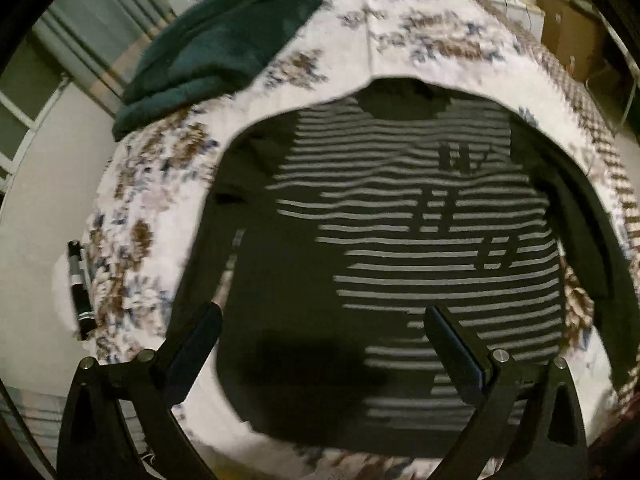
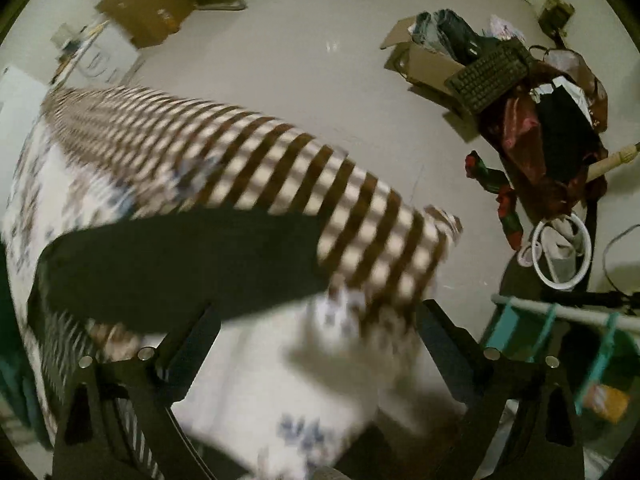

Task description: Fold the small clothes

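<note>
A small dark sweater with grey stripes (image 1: 400,220) lies spread flat, front up, on a floral bedsheet (image 1: 160,184), neck away from me. My left gripper (image 1: 322,320) is open and empty, hovering over the sweater's lower hem. In the right wrist view one plain dark sleeve (image 2: 180,260) of the sweater stretches across the sheet toward the bed's right side. My right gripper (image 2: 316,316) is open and empty, just in front of that sleeve's cuff, above the sheet (image 2: 280,380).
A folded dark green blanket (image 1: 216,52) lies at the bed's far left corner. A dark remote-like object (image 1: 80,284) sits at the left edge. A brown checked border (image 2: 280,168) covers the bed's right side. Boxes, a keyboard (image 2: 488,76) and clutter are on the floor beyond.
</note>
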Available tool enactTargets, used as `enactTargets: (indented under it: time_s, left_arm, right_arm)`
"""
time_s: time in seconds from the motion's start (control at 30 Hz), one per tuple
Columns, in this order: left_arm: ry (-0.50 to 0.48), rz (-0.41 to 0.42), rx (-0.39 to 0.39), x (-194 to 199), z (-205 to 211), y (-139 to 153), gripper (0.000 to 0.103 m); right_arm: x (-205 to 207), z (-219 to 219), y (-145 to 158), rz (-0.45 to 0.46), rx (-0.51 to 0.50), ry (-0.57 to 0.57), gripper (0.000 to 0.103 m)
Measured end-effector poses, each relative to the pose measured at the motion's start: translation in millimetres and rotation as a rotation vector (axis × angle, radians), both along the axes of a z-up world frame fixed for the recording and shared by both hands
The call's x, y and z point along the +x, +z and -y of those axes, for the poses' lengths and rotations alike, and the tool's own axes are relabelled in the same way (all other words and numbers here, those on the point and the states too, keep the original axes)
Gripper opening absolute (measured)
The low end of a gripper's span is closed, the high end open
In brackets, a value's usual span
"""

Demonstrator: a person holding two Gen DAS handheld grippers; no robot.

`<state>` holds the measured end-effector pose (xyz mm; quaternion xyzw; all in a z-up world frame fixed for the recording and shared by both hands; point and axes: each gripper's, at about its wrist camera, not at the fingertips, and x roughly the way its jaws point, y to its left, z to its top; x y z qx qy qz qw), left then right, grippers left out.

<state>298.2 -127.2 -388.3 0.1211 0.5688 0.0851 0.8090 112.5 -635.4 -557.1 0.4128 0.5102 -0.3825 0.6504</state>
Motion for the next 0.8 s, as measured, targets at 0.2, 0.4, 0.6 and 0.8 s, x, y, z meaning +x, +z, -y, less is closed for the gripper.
enactTargets:
  time_s: [0.2, 0.4, 0.6, 0.8]
  left_arm:
    - [-0.032, -0.059, -0.009, 18.1, 33.2, -78.2, 0.103]
    - [-0.132, -0.075, -0.003, 19.3, 62.4, -112.7, 0.103]
    - [-0.211, -0.068, -0.007, 20.8, 77.0, -120.7, 0.103]
    - [-0.215, -0.063, -0.035, 25.6, 79.7, -120.6, 0.103]
  right_arm:
    - [34.4, 36.2, -89.7, 0.015, 0.079, 0.023, 0.083]
    - [57.6, 24.5, -105.5, 0.084, 0.044, 0.059, 0.006]
    - [51.9, 51.7, -65.7, 0.119, -0.137, -0.061, 0.005]
    - [48.5, 67.0, -78.2, 0.07, -0.023, -0.094, 0.039]
